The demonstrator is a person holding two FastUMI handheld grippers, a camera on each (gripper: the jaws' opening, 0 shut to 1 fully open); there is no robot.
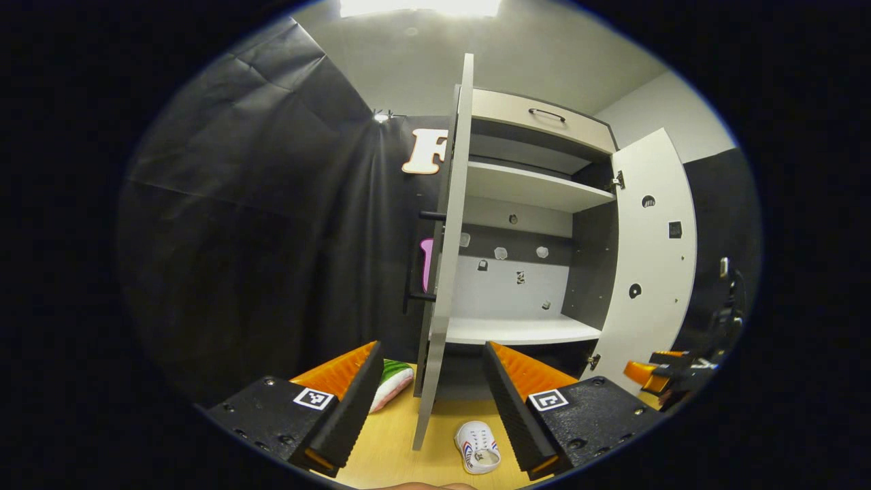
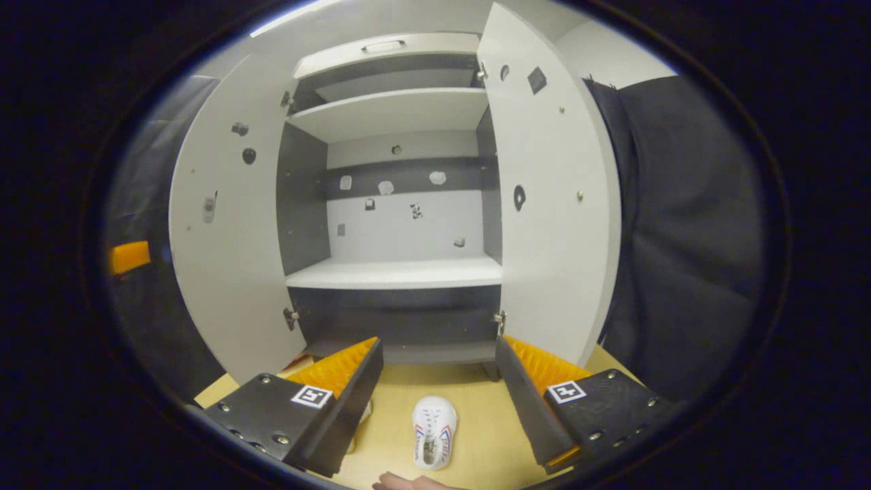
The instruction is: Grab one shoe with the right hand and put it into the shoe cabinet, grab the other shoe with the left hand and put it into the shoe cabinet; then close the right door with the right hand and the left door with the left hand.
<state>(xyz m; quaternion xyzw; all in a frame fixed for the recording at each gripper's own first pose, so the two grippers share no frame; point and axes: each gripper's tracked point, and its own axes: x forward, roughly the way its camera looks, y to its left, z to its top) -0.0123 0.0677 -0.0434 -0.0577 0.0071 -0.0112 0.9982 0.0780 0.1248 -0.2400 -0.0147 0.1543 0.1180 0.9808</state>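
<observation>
White sneaker (image 2: 434, 431) lies on the wooden table (image 2: 476, 442) before the open shoe cabinet (image 2: 398, 272), between the right gripper (image 2: 439, 401) fingers, untouched; both grippers (left gripper (image 1: 432, 401) too) gape wide, empty. Looks light, soft canvas: pinch across the sides mid-shoe

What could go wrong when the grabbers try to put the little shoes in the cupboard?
1. The small white shoe with red and blue stripes lies on the wooden floor between the fingers of the open right hand-held gripper; a shallow pinch might let it slip.
2. The edge of the white left cabinet door stands right ahead of the open left hand-held gripper, so reaching forward could bump it.
3. The second shoe, green and pink, sits partly hidden behind the left finger and could be missed.
</observation>
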